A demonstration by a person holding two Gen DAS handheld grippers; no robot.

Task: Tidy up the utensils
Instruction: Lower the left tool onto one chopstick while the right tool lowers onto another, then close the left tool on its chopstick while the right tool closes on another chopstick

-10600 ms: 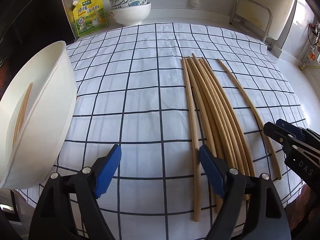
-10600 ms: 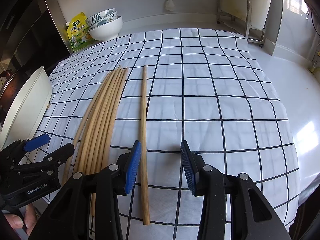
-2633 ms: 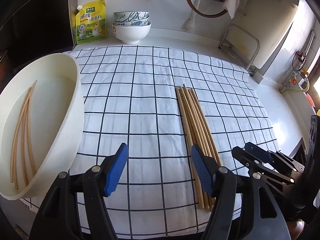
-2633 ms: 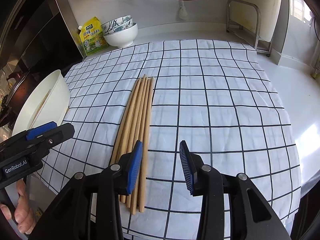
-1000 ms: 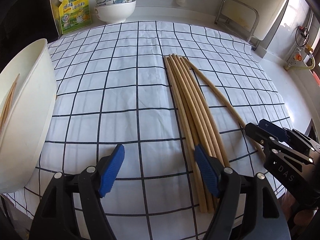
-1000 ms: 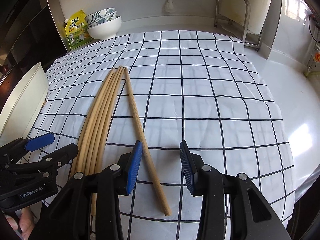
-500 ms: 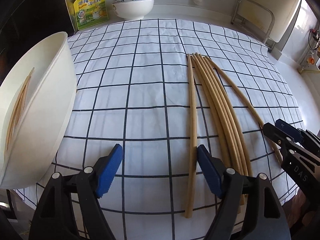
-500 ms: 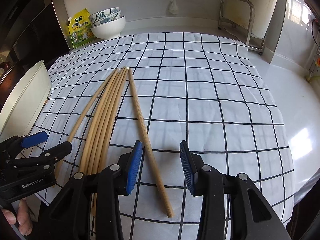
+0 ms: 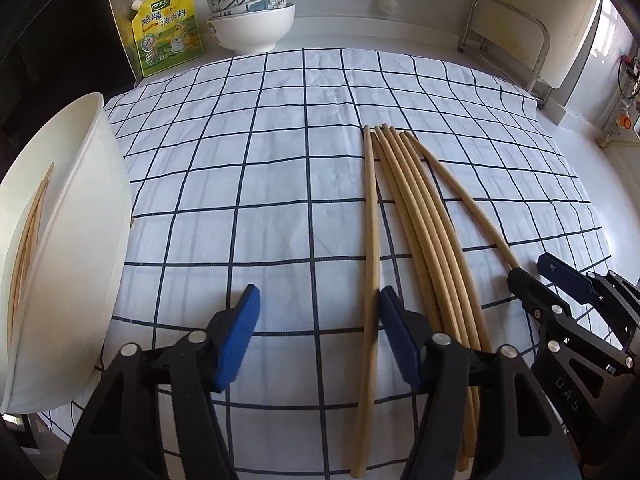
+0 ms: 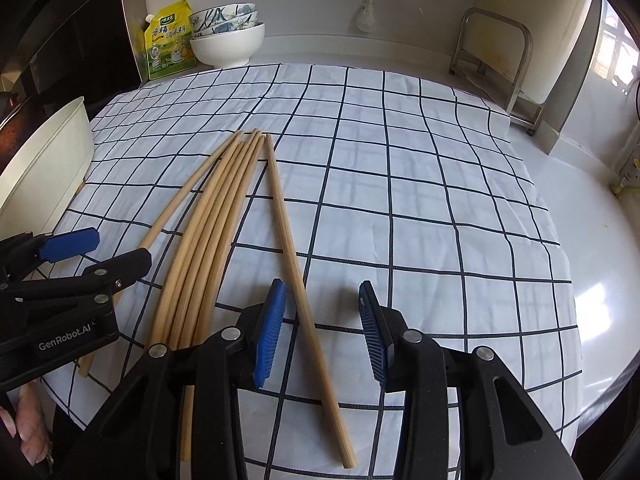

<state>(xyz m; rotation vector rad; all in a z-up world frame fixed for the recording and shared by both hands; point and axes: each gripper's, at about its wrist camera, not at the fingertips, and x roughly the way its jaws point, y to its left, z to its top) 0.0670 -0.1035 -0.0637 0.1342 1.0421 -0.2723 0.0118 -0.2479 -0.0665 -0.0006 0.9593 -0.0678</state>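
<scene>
Several long wooden chopsticks lie as a bundle (image 9: 432,240) (image 10: 208,240) on the checked cloth (image 9: 260,200). One chopstick (image 9: 372,260) is split off to the bundle's left and runs between the closing jaws of my left gripper (image 9: 318,332), close to the right pad; the left pad stands well clear of it. Another chopstick (image 10: 296,260) is split off to the right and lies between the closing jaws of my right gripper (image 10: 322,332), beside the left pad, unpinched. In the right wrist view the left gripper (image 10: 72,260) is at the left edge.
A white basin (image 9: 92,240) (image 10: 52,168) stands off the cloth's left side with a few chopsticks (image 9: 28,240) inside. At the back left are stacked bowls (image 9: 250,20) and a yellow seasoning pouch (image 9: 168,28). A metal rack (image 10: 496,60) is at the back right.
The leftmost chopstick has been drawn apart from the bundle and now lies between the left jaws, which have narrowed. The right jaws have narrowed a little around their chopstick.
</scene>
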